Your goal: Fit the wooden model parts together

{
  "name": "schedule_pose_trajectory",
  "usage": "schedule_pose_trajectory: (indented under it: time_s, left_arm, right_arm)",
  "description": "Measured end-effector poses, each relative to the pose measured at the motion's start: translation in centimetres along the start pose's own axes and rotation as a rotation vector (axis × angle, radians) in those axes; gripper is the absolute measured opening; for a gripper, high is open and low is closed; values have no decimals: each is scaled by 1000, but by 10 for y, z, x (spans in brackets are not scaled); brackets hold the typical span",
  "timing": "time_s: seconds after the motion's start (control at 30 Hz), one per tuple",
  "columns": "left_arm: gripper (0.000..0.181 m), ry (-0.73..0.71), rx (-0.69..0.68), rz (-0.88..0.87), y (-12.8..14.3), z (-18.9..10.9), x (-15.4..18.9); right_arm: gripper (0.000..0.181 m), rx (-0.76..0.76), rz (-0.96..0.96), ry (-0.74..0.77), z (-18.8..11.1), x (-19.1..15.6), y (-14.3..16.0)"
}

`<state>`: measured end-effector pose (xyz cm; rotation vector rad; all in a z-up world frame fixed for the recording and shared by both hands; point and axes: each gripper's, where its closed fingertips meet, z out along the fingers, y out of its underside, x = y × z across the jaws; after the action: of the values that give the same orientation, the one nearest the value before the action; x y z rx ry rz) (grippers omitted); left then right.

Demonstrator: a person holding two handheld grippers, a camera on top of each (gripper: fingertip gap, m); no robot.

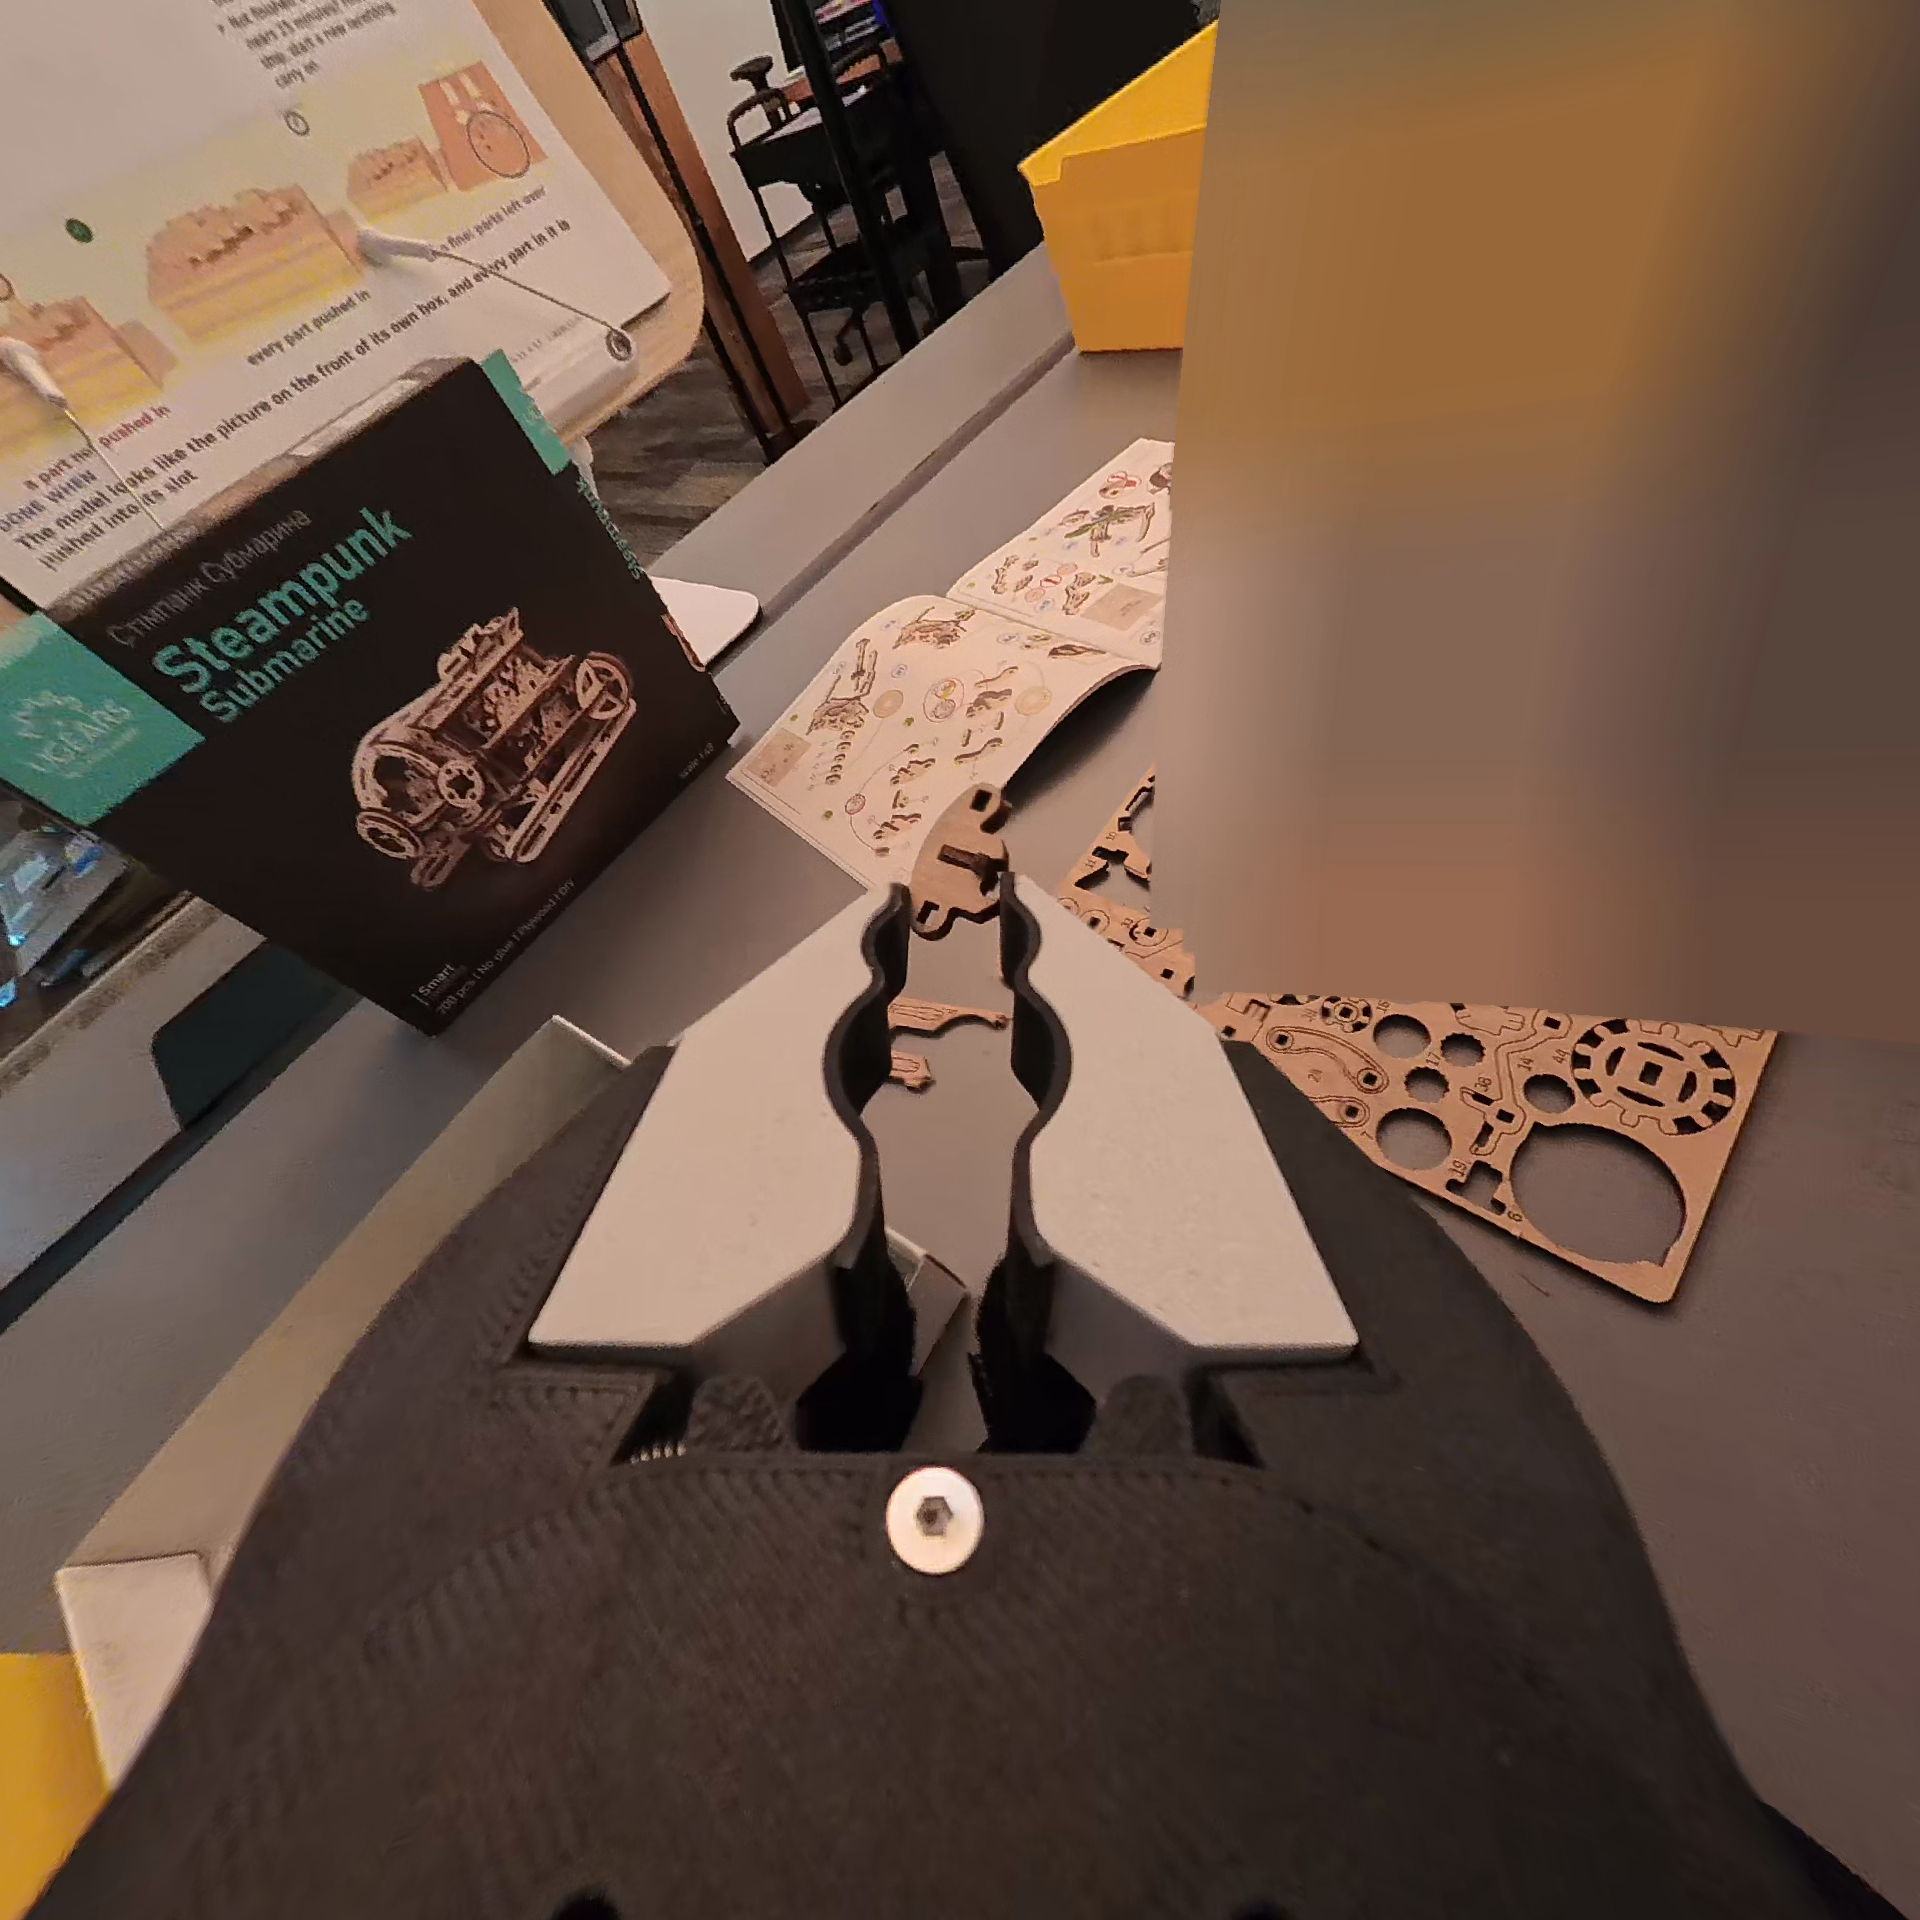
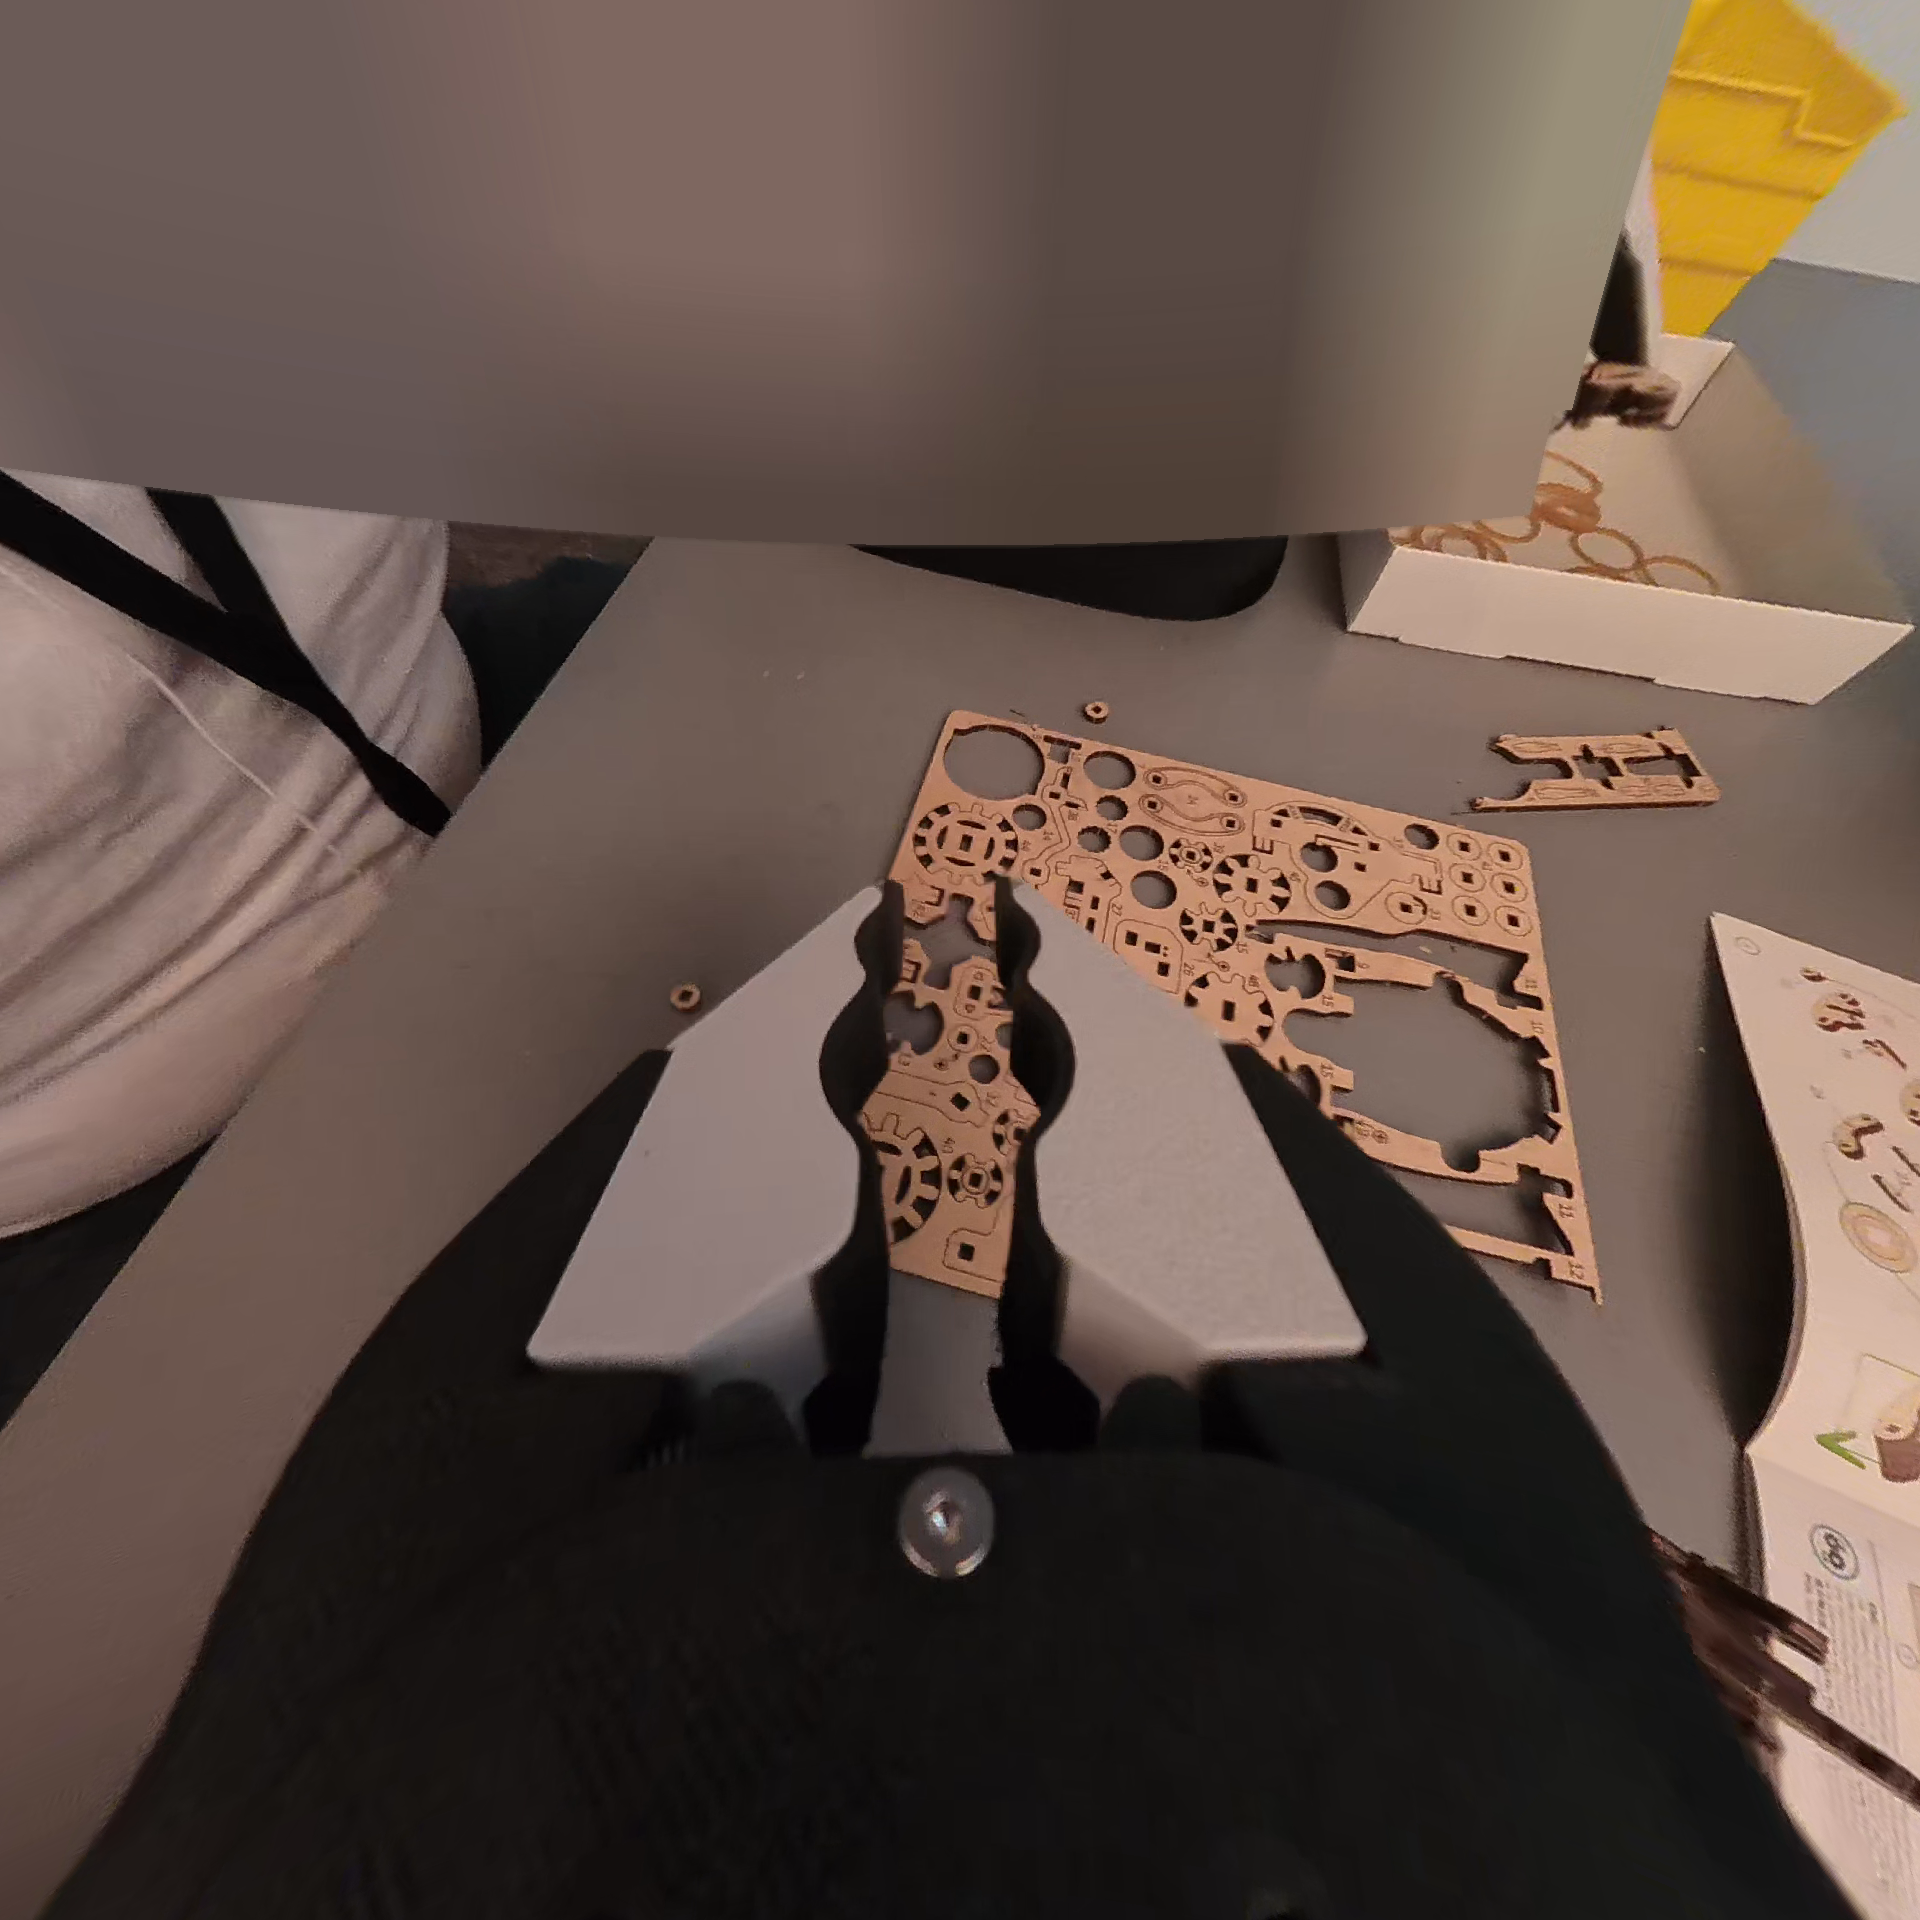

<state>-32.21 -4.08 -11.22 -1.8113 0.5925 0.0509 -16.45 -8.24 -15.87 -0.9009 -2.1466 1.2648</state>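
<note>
My left gripper is shut on a small flat wooden part with slots and lugs. It holds the part upright above the grey table, and the part sticks out past the fingertips. My right gripper is open, and nothing sits between its pads. It hovers over the left side of a laser-cut wooden sheet that lies flat on the table, with many parts punched out. The same sheet shows in the left wrist view. The right gripper itself is hidden there behind a blurred patch.
A dark model box stands at the left and an open instruction booklet lies behind it. A yellow bin is farther back. A white carton, a wooden offcut, small rings and a person's torso surround the sheet. My right fingertips sit around 20 cm from my left ones. The left tips stand about 12 cm off the wooden offcut.
</note>
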Motion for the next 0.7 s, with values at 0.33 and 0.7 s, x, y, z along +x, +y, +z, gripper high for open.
schedule_pose_trajectory:
  time_s: [0.33, 0.7]
  left_arm:
    - [16, 10, -13, 15, 3, 4, 8]
    - [16, 5, 8, -16, 2, 3, 4]
  right_arm:
    - [15, 59, 8, 52, -7, 11, -6]
    - [16, 104, 3, 28, -7, 6, -13]
